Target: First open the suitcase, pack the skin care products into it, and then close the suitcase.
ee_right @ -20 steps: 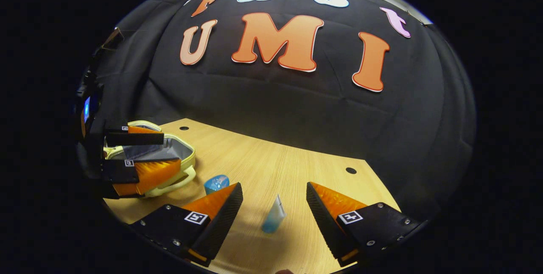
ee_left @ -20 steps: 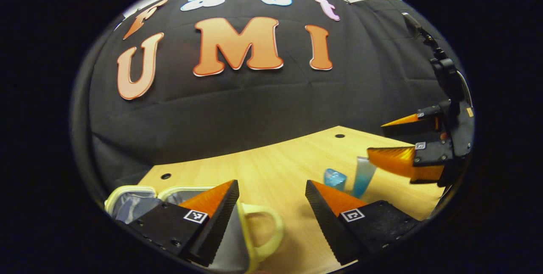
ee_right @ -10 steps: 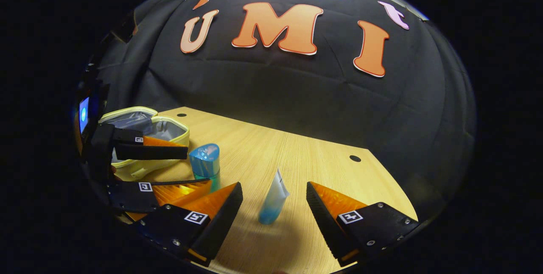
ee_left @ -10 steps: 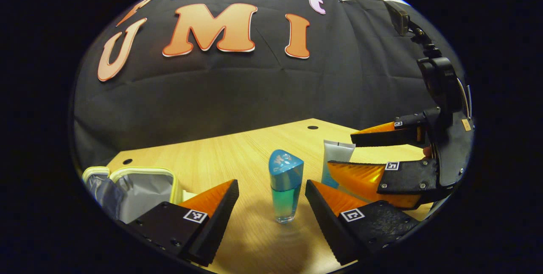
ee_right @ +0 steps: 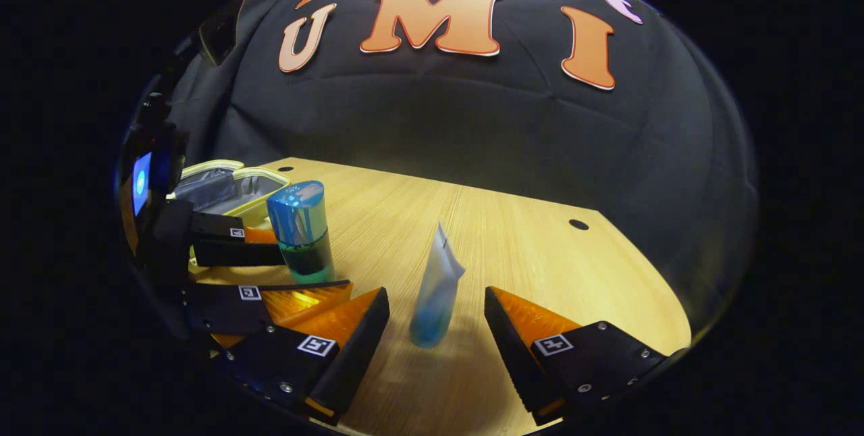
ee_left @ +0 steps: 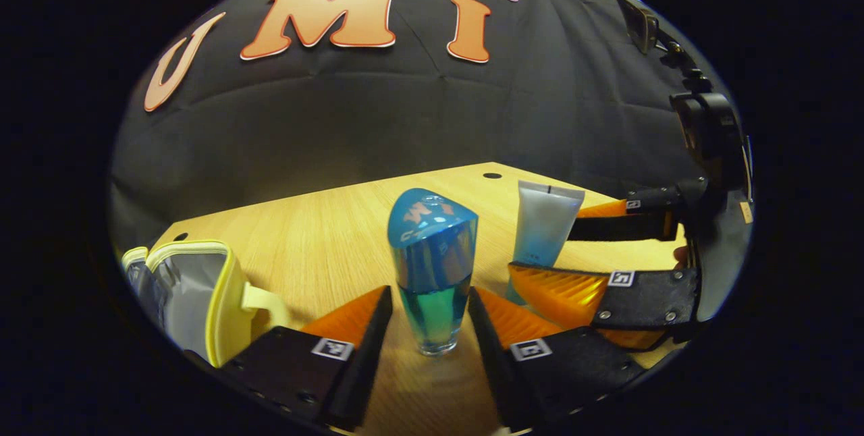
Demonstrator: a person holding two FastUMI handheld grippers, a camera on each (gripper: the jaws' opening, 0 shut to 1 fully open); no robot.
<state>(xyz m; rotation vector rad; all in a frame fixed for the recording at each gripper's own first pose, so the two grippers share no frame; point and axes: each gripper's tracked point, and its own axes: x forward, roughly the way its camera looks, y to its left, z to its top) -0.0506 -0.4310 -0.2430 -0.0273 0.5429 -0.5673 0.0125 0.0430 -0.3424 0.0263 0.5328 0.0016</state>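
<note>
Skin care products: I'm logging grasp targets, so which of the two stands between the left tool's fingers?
The blue-capped bottle stands between the left tool fingers. The pale squeeze tube, flat crimped end up, stands between the right tool fingers instead.

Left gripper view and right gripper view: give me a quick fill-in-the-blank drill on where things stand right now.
1. The blue-capped bottle stands between the fingers of the ____ gripper.
2. The tube stands cap-down between the open fingers of the ____ gripper.
3. The yellow-trimmed suitcase on the table is already ____.
4. Both skin care products are standing ____, not lying down.

Missing words: left; right; open; upright
</note>
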